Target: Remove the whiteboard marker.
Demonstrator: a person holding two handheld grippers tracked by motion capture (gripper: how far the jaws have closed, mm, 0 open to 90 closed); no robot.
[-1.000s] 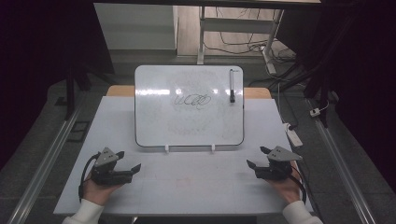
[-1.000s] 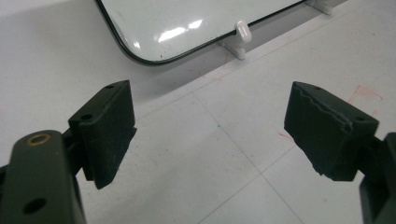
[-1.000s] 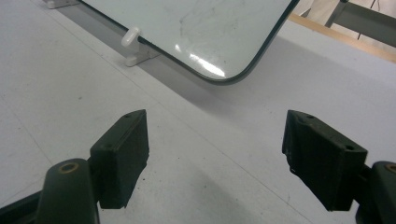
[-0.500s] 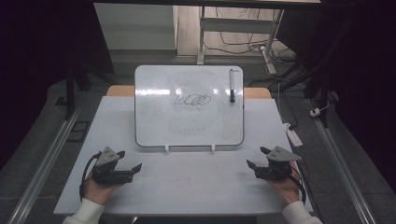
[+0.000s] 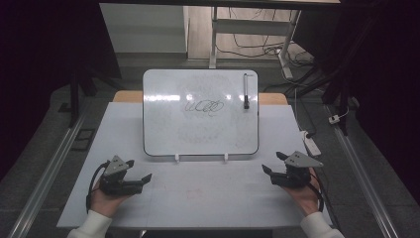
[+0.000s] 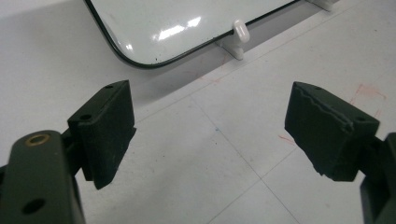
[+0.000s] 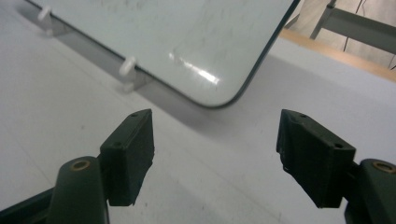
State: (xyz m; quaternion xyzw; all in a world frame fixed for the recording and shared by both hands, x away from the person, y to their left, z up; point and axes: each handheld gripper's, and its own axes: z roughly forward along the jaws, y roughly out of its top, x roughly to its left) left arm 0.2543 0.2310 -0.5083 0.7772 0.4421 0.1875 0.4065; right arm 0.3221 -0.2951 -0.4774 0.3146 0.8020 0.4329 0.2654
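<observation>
Above the tabletop [image 5: 198, 198], my high view caught the whiteboard's [image 5: 200, 111] marker [image 5: 245, 91]; my left gripper [image 6: 205, 130] gaped empty, my right gripper [image 7: 215, 156], empty, had just narrowed slightly.

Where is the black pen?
In the high view, the black pen sticks upright on the whiteboard, near its top right corner, just right of the scribble and far from both claws.

Left gripper [image 5: 140, 171] open, resting low – right gripper [image 5: 274, 162] open, jaws just been closing slightly, nothing between.
</observation>
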